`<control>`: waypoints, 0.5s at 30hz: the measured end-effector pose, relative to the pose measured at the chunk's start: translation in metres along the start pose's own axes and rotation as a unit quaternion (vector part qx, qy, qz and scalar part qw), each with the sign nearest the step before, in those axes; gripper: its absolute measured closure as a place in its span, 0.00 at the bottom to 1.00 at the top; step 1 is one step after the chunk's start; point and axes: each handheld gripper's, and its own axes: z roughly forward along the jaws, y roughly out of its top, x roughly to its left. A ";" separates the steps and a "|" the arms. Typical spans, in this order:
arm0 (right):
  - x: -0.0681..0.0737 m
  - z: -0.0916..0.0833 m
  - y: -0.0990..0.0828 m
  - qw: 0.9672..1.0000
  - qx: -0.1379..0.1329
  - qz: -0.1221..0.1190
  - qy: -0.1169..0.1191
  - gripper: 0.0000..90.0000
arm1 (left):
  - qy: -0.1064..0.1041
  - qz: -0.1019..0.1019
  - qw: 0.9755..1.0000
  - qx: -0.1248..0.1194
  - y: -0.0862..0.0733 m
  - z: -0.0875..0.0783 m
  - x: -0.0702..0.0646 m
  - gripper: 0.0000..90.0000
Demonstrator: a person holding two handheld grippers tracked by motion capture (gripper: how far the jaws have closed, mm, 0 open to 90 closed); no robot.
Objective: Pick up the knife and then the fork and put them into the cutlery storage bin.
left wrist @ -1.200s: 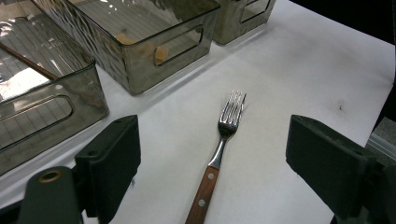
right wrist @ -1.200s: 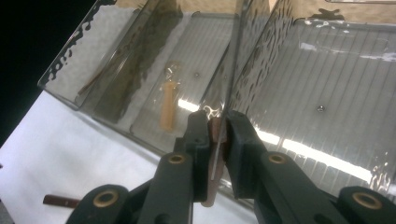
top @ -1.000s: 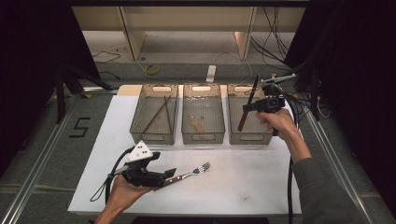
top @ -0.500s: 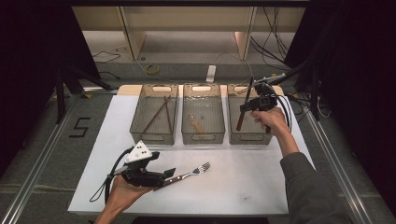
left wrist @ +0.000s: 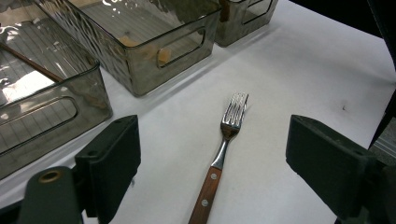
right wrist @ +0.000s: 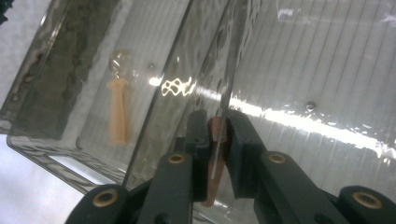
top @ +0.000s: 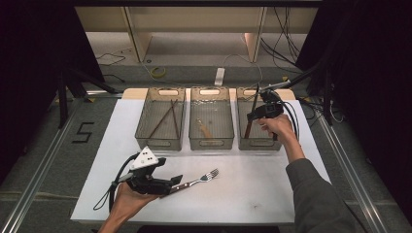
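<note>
A fork with a wooden handle lies on the white table, tines pointing to the far right. My left gripper rests open at its handle end, one jaw on each side of the fork without touching it. My right gripper is shut on a knife by its brown handle. It holds the knife steeply tilted inside the right clear bin. In the right gripper view the thin blade runs up and away from the shut gripper.
Three clear bins stand in a row at the back of the table. The left bin holds chopsticks; the middle bin holds a pale wooden spoon. A black cable loops from the left gripper near the table's front left.
My right gripper has carried the knife a little left and down, lower into the right bin. The left gripper and the fork have stayed put.
</note>
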 end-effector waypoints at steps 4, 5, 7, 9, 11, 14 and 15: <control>-0.002 0.004 -0.002 1.000 0.007 0.000 0.000 0.89 | 0.000 0.000 1.000 0.000 0.000 0.000 0.000 0.20; -0.001 0.004 -0.002 1.000 0.008 0.001 -0.002 0.89 | 0.001 0.001 1.000 0.000 0.000 0.001 0.000 0.20; -0.001 0.005 -0.002 1.000 0.011 0.005 0.000 0.89 | 0.002 0.002 1.000 0.001 0.000 0.001 0.000 0.20; -0.001 0.007 -0.002 1.000 0.014 0.003 0.000 0.89 | 0.001 0.002 1.000 0.002 0.000 0.001 0.000 0.20; -0.001 0.009 -0.002 1.000 0.010 0.005 -0.002 0.88 | 0.001 0.004 1.000 0.003 0.000 0.001 0.000 0.20; -0.001 0.011 -0.001 1.000 0.015 0.009 -0.001 0.70 | 0.000 0.004 1.000 0.005 0.000 0.001 0.000 0.20; -0.001 0.012 0.000 1.000 0.018 0.012 -0.002 0.63 | 0.000 0.003 1.000 0.006 0.000 0.001 0.000 0.20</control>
